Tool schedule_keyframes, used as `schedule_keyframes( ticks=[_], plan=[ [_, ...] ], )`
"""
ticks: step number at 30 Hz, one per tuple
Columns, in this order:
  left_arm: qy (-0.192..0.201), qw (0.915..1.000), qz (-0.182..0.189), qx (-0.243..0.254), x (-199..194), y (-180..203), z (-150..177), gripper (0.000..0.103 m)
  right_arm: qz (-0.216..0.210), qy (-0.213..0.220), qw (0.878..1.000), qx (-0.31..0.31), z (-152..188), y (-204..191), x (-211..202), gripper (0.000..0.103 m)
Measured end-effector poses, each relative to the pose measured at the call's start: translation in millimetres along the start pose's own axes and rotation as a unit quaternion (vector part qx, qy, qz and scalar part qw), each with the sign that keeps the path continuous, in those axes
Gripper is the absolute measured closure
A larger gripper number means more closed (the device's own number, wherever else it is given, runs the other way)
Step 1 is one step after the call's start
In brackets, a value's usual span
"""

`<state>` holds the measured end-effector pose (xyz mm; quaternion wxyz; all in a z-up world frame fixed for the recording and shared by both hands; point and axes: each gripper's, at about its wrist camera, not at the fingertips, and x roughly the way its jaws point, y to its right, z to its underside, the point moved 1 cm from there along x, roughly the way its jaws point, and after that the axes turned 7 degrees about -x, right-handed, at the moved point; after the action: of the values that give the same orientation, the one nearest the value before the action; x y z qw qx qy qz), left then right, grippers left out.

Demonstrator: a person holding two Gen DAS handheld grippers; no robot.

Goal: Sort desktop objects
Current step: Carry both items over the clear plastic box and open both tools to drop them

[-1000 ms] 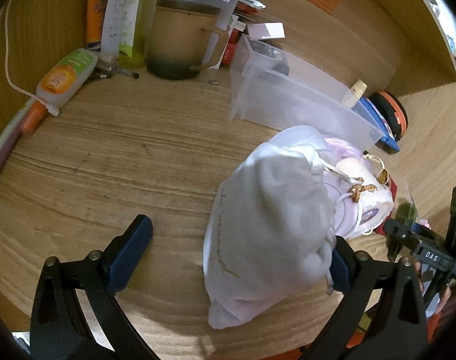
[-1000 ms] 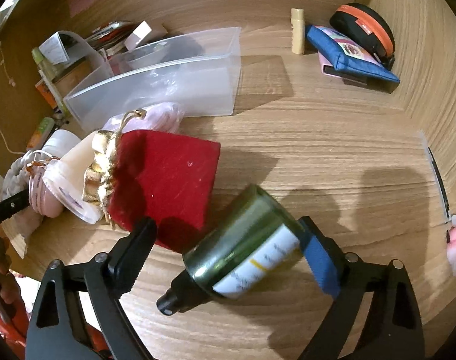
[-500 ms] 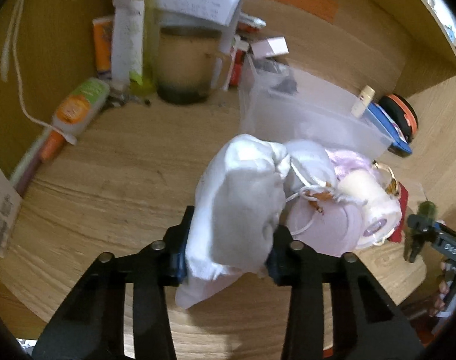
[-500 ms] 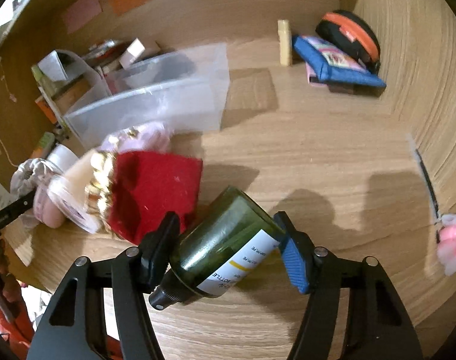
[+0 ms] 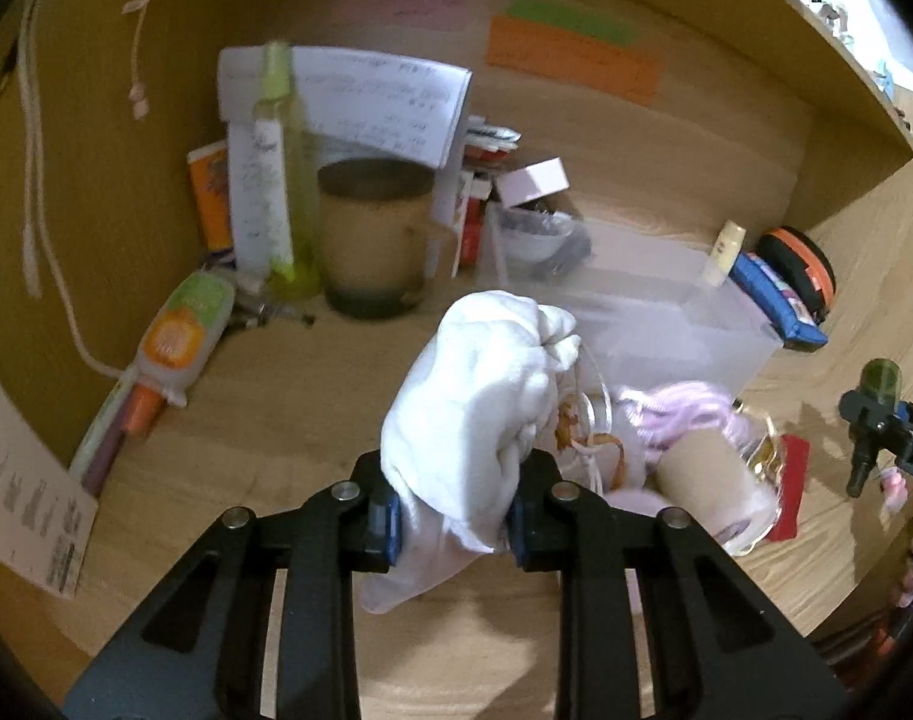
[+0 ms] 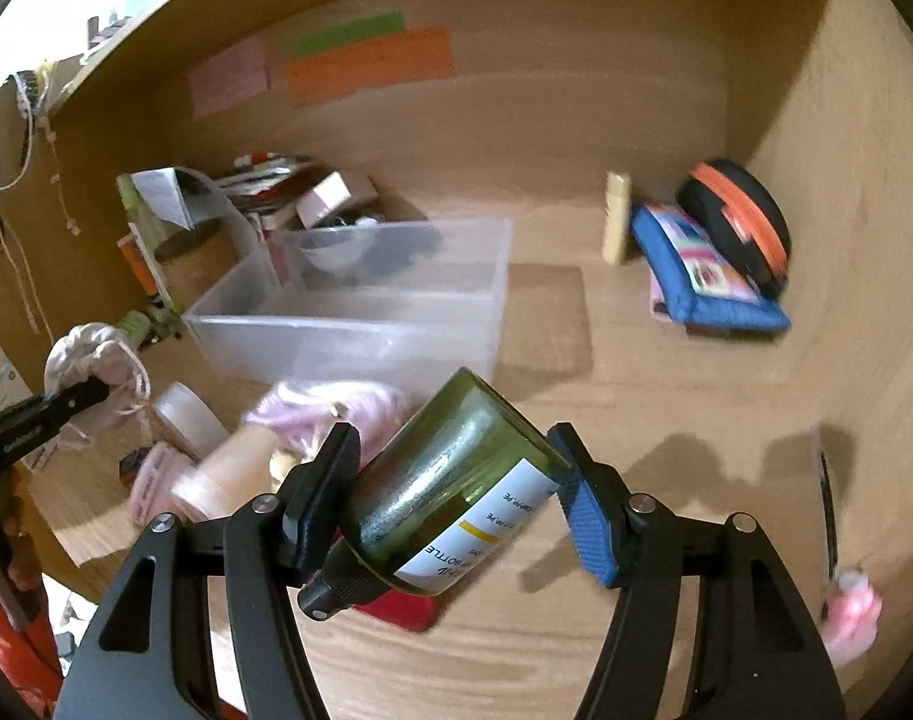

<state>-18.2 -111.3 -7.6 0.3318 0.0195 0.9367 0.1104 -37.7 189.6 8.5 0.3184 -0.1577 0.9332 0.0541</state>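
My left gripper (image 5: 453, 525) is shut on a white drawstring cloth pouch (image 5: 480, 396) and holds it above the wooden desk (image 5: 264, 420); it also shows in the right wrist view (image 6: 90, 354). My right gripper (image 6: 456, 504) is shut on a dark green bottle (image 6: 450, 480) with a white label, tilted, cap toward me; it also shows in the left wrist view (image 5: 879, 384). A clear plastic bin (image 6: 360, 324) stands behind. A pink pouch (image 5: 690, 414), a tape roll (image 5: 708, 480) and a red pouch (image 5: 789, 486) lie in front of it.
A brown mug (image 5: 372, 240), a green spray bottle (image 5: 276, 180), papers and tubes (image 5: 180, 330) crowd the back left. A blue pouch (image 6: 708, 276), a black and orange case (image 6: 738, 216) and a small beige tube (image 6: 615, 216) sit at the back right. A pink object (image 6: 849, 618) lies far right.
Both grippers closed on their objects and lifted them: the left raised the white pouch off the pile, the right raised the green bottle off the desk.
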Motion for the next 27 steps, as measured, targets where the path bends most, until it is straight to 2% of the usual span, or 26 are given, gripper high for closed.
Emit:
schedule_keyframes(
  ticks=[14, 22, 27],
  plan=[
    [0.015, 0.995, 0.095, 0.027, -6, 41, -42, 0.077, -0.043, 0.038, 0.998, -0.016, -55, -7, 13, 0.042],
    [0.03, 0.9915, 0.121, 0.04, -4, 61, -65, 0.077, -0.055, 0.047, 0.997, -0.023, -83, -14, 25, 0.042],
    [0.021, 0.9901, 0.13, 0.048, 11, 69, -74, 0.077, -0.068, 0.035, 0.997, -0.023, -100, -15, 43, 0.042]
  ],
)
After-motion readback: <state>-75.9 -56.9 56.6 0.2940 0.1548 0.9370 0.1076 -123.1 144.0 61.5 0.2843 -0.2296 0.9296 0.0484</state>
